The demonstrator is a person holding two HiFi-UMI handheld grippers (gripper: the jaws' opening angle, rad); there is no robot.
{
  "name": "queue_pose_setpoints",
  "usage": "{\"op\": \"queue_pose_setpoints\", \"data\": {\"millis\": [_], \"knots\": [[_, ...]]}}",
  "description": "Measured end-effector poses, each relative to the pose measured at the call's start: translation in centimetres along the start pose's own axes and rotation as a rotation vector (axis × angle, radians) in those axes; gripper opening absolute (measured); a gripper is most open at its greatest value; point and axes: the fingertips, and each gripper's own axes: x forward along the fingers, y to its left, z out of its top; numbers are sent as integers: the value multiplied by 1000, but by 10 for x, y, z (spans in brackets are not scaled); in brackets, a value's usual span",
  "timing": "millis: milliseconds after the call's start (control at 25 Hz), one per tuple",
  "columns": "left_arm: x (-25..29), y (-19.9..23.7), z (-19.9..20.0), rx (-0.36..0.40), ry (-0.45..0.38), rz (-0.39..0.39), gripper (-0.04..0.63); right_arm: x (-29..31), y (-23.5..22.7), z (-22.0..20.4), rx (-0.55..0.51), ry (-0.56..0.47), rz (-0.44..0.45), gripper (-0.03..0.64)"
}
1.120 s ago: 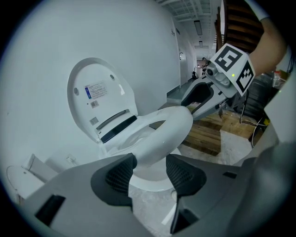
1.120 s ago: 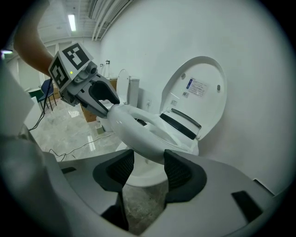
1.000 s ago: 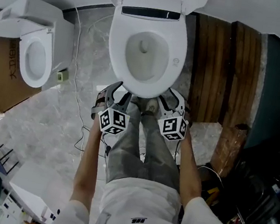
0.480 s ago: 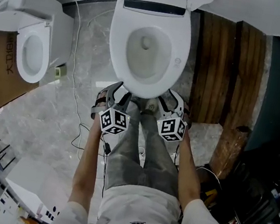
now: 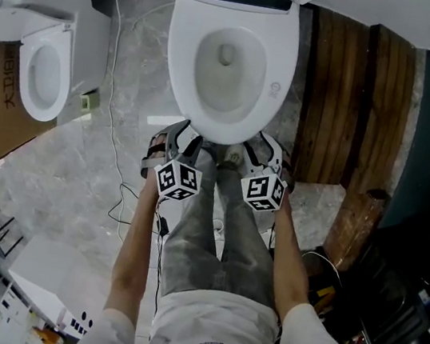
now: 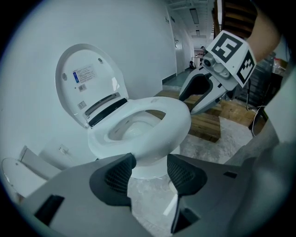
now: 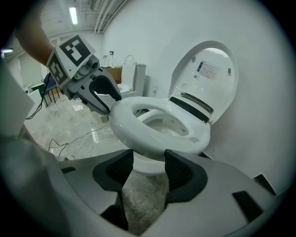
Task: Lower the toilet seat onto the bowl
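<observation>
Left gripper (image 5: 185,140), jaws opening on nothing, and the open, empty right gripper (image 5: 259,148) should draw straight back, leaving the toilet seat (image 5: 181,56) flat on the bowl (image 5: 227,88)

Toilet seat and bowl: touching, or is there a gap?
Touching. The right gripper view shows the toilet seat lying flat on the bowl along its front edge, with no gap visible. The lid stands raised behind.
</observation>
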Motion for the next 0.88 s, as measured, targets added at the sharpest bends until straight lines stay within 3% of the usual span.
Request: {"op": "queue_pose_setpoints", "data": {"millis": [880], "knots": [[58,-26,-42,-47,72,-55,242,57,16,-50,25,46,30,202]]}}
